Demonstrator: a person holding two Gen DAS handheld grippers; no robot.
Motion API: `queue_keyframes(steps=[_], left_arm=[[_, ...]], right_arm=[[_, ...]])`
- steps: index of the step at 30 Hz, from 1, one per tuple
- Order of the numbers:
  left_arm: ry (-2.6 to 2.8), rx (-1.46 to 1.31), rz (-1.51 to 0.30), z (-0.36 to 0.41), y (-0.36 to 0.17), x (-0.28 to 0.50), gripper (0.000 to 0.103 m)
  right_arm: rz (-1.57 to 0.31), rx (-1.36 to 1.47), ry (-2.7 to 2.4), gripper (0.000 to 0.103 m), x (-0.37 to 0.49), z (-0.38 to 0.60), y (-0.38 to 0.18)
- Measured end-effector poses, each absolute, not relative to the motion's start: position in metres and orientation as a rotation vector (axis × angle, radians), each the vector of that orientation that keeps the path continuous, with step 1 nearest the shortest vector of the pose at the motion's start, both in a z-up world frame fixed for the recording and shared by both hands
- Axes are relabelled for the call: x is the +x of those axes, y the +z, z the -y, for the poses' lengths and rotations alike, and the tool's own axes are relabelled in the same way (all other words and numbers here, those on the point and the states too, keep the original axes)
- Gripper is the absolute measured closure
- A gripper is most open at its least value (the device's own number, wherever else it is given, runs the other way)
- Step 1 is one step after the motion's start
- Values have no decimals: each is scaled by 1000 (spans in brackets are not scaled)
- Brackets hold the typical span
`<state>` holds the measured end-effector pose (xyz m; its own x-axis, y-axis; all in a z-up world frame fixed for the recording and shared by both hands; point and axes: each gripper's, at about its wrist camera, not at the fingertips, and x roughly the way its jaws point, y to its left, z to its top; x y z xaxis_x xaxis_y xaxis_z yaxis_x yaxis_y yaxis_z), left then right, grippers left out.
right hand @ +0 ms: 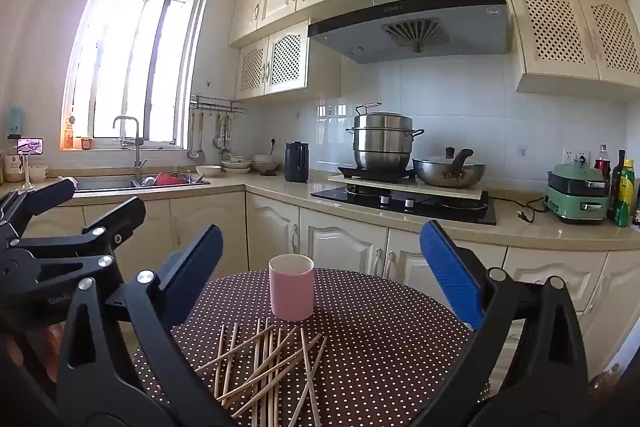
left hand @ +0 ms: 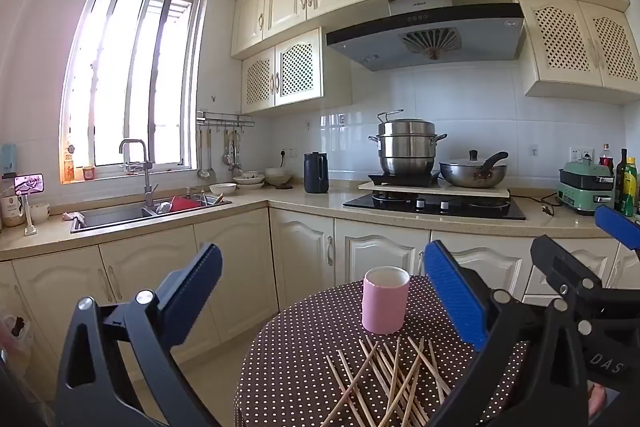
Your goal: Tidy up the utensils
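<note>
**Both grippers wide open above the scattered chopsticks**

Your left gripper (left hand: 320, 291) stands with its blue pads spread as far apart as they go, nothing between them, held roughly level over the near edge of the round table (left hand: 432, 291) with its brown polka-dot cloth. Your right gripper (right hand: 320, 275) is the same: jaws wide, empty, pointing level toward the kitchen counter.

Seen from your left tool, the pink cup (left hand: 385, 299) stands upright just ahead and a little right of centre, between the two pads in line of sight but untouched. The wooden chopsticks (left hand: 384, 379) lie below and in front of it, crossed over one another in a loose heap on the cloth, closer to you than the cup. The black frame of your right gripper (left hand: 568, 279) shows at this view's right edge.

Seen from your right tool, the pink cup (right hand: 291, 286) sits slightly left of centre, and the chopsticks (right hand: 268, 371) sprawl lower left, near that tool's left pad. Your left gripper (right hand: 60, 227) appears at the far left, beside you, clear of the pile.
</note>
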<state>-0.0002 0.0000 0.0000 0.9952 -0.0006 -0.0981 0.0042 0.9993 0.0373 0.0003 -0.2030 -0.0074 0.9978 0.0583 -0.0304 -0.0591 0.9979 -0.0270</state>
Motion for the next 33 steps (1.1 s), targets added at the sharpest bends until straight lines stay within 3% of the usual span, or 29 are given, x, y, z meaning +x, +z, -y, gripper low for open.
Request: queue_keyframes(steps=[33], left_arm=[[1, 42, -101, -1, 0, 0, 4]], right_arm=[[-46, -13, 59, 6, 5, 200, -12]])
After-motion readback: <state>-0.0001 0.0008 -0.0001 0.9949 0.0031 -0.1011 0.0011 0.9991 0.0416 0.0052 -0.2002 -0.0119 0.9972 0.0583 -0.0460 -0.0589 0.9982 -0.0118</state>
